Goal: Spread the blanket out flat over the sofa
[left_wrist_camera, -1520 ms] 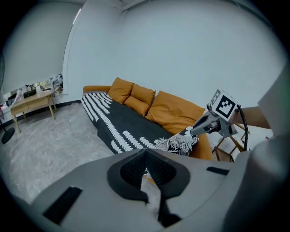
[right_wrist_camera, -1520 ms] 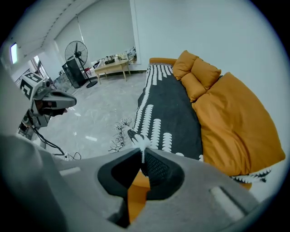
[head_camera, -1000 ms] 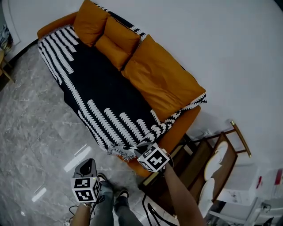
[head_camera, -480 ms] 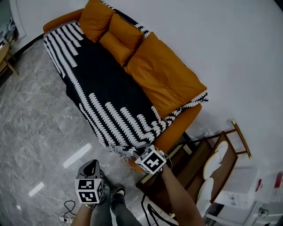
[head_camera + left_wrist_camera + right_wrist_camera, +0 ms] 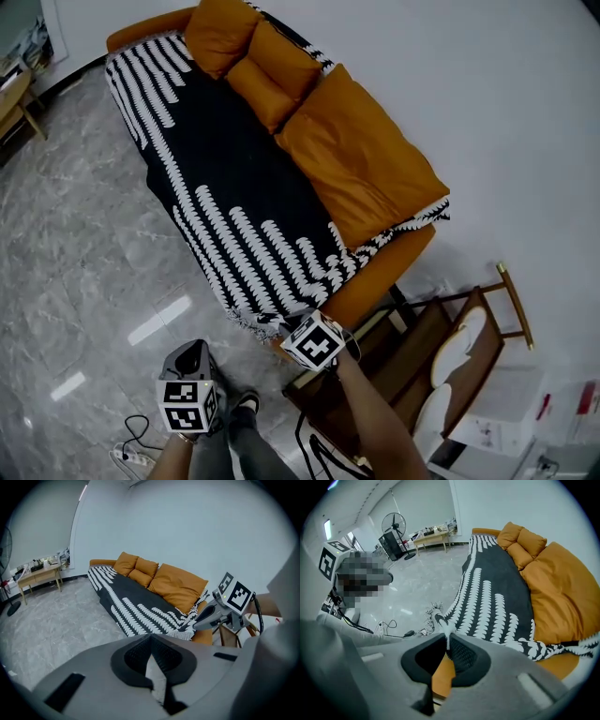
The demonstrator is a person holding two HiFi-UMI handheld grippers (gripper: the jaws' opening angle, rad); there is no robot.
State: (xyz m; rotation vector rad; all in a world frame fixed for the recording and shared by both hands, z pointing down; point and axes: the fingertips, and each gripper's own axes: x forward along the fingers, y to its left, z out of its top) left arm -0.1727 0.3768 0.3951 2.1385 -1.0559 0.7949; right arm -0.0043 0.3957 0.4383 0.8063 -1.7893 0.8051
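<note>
Black-and-white leaf-patterned woven blanket (image 5: 234, 197) lies nearly flat across the orange fabric sofa (image 5: 375, 178); only its fringed near corner (image 5: 439, 620) hangs off the end, pinched in the right gripper (image 5: 447, 641). Laying that corner down seems all that remains; the left gripper (image 5: 151, 637) hangs closed, empty, well apart.

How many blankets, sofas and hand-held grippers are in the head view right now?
Blankets: 1, the blanket
Sofas: 1, the sofa
Hand-held grippers: 2, the left hand-held gripper, shut and empty, and the right hand-held gripper, shut on the blanket's fringed corner
Total: 4
</note>
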